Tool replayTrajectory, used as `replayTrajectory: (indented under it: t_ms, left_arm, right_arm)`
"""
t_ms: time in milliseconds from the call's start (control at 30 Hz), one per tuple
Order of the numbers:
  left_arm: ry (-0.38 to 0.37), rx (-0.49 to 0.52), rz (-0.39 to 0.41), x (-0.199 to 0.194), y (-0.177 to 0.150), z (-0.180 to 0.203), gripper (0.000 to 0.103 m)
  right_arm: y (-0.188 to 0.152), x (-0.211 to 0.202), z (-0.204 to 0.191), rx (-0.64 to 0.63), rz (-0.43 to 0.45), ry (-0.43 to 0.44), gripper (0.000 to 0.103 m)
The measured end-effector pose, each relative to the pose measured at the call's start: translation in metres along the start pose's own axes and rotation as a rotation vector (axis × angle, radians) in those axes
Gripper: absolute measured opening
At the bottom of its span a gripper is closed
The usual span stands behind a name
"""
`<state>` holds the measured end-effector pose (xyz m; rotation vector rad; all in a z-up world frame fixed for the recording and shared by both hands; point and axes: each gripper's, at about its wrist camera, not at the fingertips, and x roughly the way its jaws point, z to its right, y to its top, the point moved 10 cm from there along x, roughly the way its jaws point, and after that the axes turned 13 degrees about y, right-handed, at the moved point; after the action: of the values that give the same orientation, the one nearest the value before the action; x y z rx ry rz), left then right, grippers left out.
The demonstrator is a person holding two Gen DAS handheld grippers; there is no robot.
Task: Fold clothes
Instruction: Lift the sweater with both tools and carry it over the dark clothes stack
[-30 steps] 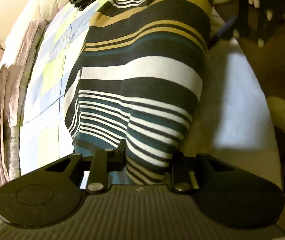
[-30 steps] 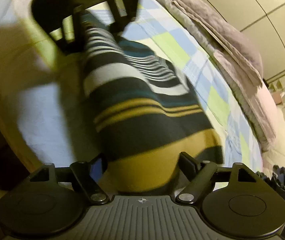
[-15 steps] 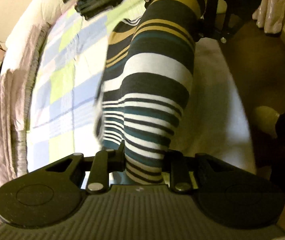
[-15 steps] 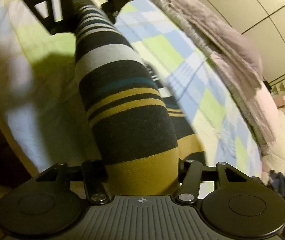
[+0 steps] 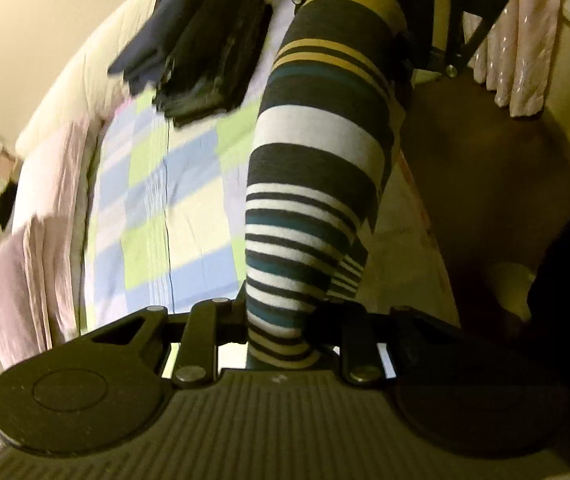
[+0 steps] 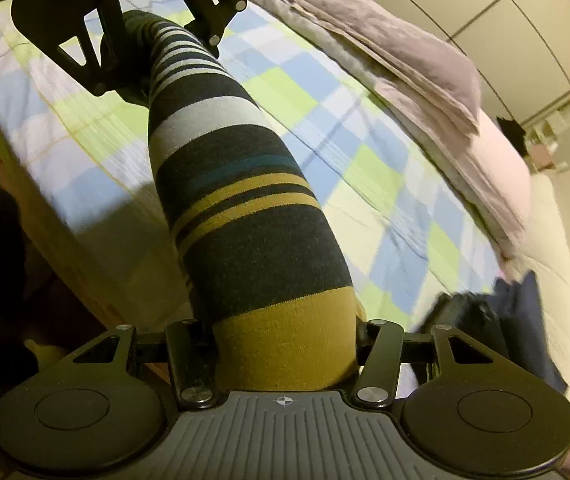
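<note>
A striped garment (image 5: 317, 152) with dark, white, teal and mustard bands hangs stretched between my two grippers, lifted off the checked bedspread (image 5: 157, 208). My left gripper (image 5: 281, 320) is shut on its narrow-striped end. My right gripper (image 6: 285, 344) is shut on its mustard end (image 6: 285, 344). In the right wrist view the garment (image 6: 225, 152) runs up to the left gripper (image 6: 137, 40) at the top. In the left wrist view the right gripper (image 5: 425, 12) shows at the top.
Dark folded clothes (image 5: 197, 52) lie on the bed near the pillow end, also in the right wrist view (image 6: 497, 312). A pink-grey folded blanket (image 6: 425, 92) lies along the far side. The bed's wooden edge (image 6: 97, 264) and dark floor (image 5: 485, 200) lie beside it.
Both grippers have lifted the garment off the bed and pulled it taut into a narrow band. The views have swung toward the dark clothes pile.
</note>
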<state>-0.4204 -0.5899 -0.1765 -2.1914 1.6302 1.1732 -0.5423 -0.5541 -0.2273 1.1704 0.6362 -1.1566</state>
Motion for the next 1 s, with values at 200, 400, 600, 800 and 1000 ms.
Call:
replayTrajectory:
  t_ms: [200, 400, 600, 800, 1000]
  left_arm:
    - [0.074, 0.047, 0.149, 0.017, 0.057, -0.047, 0.020]
    - [0.207, 0.058, 0.320, 0.026, 0.122, -0.126, 0.020]
    - [0.329, 0.071, 0.434, 0.045, 0.201, -0.208, 0.020]
    - [0.438, 0.064, 0.445, 0.096, 0.283, -0.270, 0.021]
    - [0.516, 0.041, 0.333, 0.177, 0.364, -0.300, 0.021]
  right_arm:
    - [-0.017, -0.035, 0.050, 0.067, -0.025, -0.112, 0.052]
    - [-0.017, -0.088, 0.130, 0.117, -0.023, -0.295, 0.052]
    - [-0.017, -0.140, 0.228, 0.099, 0.000, -0.467, 0.052]
    - [-0.039, -0.158, 0.344, 0.043, 0.049, -0.558, 0.052]
    - [-0.090, -0.147, 0.460, -0.095, 0.113, -0.550, 0.052]
